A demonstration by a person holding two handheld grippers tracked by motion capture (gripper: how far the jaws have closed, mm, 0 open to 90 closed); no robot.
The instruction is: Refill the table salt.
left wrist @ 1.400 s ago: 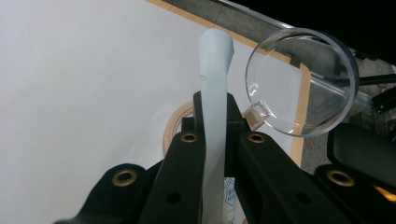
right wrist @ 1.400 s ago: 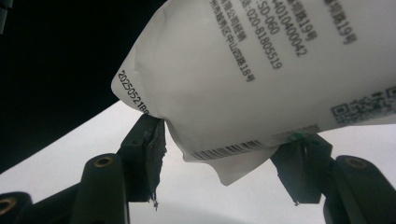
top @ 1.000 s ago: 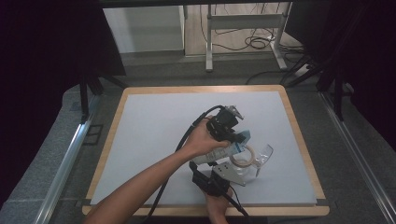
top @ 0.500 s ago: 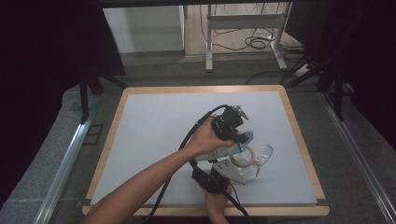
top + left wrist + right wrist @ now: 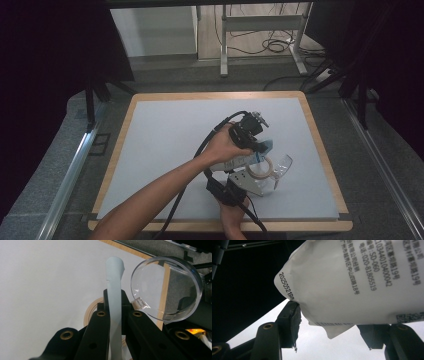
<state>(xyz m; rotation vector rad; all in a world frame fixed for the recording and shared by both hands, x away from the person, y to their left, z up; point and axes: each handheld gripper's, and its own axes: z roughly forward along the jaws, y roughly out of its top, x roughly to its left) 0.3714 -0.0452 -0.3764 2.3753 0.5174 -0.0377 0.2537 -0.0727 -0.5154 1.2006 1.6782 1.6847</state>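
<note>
A: High view first: where's the work happening?

B: Near the bench's front right corner. The left gripper sits over a clear plastic container that has a tan ring in it, and the right gripper comes up from the front edge just below.

A: What does each one have?

B: Left gripper view shows its jaws clamped tight on a pale blue strip, likely the packet's top edge, held above the container. Right gripper view has a white printed packet between its jaws; I can't tell whether they pinch it.

A: How far along?

B: I'd judge midway: the packet is lifted and held over the container, seemingly for tearing or emptying. I see nothing poured yet, so opening and emptying remain.
</note>
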